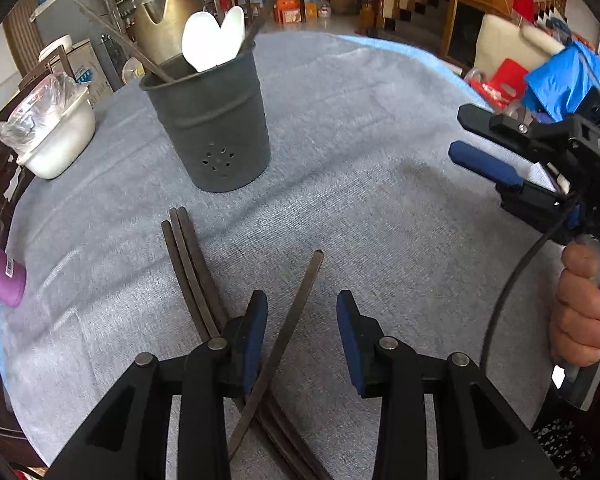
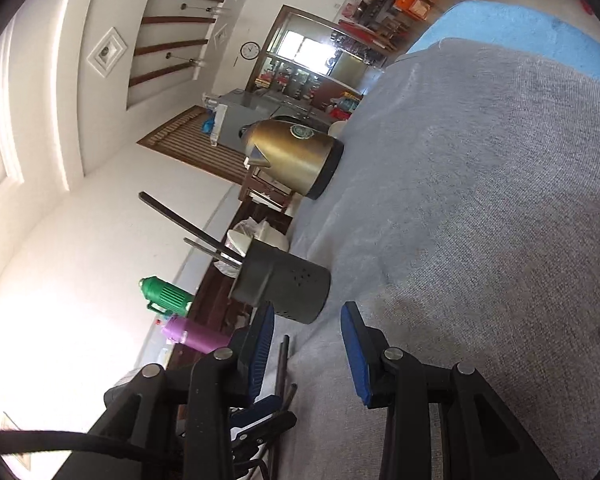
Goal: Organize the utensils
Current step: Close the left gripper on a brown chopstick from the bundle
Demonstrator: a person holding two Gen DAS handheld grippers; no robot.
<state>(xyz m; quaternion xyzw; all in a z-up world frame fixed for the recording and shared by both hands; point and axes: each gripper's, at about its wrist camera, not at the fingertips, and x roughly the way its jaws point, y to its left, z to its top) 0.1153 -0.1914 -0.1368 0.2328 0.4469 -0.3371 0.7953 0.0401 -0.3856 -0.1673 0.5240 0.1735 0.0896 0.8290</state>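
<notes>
Right now the left gripper, jaws apart and empty, straddles a single dark square-sectioned chopstick lying on the grey cloth, its long axis toward one o'clock. The dark grey metal utensil holder stands at eleven o'clock. The right gripper hangs open, well apart.

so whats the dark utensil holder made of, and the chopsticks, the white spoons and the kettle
Utensil holder: looks like matte grey painted metal, with a rolled rim, a pressed ridge and punched holes; plastic is possible.
Chopsticks: dark, dull, square-ended sticks, probably wood or bamboo.
White spoons: smooth, glossy white, so ceramic or melamine.
Kettle: brushed, gold-toned metal with a black base that looks plastic.
</notes>
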